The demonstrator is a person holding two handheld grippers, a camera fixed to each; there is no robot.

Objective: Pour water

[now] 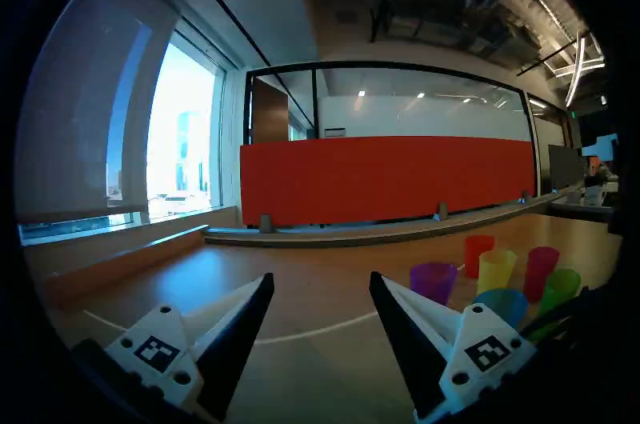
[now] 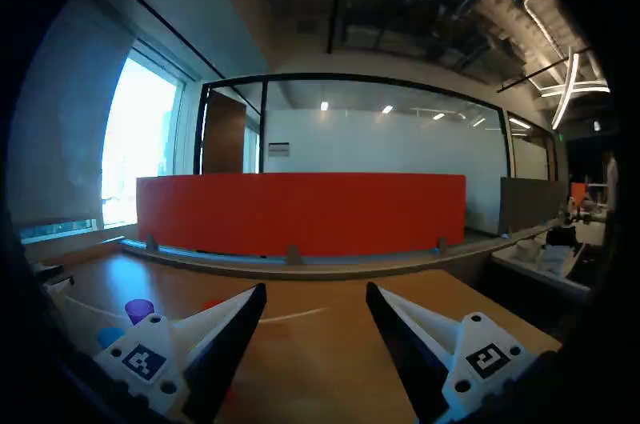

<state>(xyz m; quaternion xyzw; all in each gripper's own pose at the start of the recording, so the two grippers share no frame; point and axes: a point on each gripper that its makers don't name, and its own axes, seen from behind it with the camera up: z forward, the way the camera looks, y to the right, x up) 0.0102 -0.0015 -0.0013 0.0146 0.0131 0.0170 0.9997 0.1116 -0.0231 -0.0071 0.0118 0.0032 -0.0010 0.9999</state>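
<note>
Cups: six translucent plastic cups are grouped upright on the wooden table (image 1: 232, 268): purple cup (image 1: 433, 280), red cup (image 1: 478, 254), yellow cup (image 1: 496, 270), magenta cup (image 1: 541, 270), green cup (image 1: 560, 290), blue cup (image 1: 500, 306).
Contents: cannot be told at this angle.
Left gripper (image 1: 321, 278): fingers are spread wide, nothing is held; the purple cup is seen just past one finger.
Right gripper (image 2: 315, 288): fingers are spread wide, nothing is held; the cups are seen low at its left.
Edges: the table's far side is closed by a red partition (image 1: 384, 180).
Open room: bare tabletop is seen ahead of both grippers.
</note>
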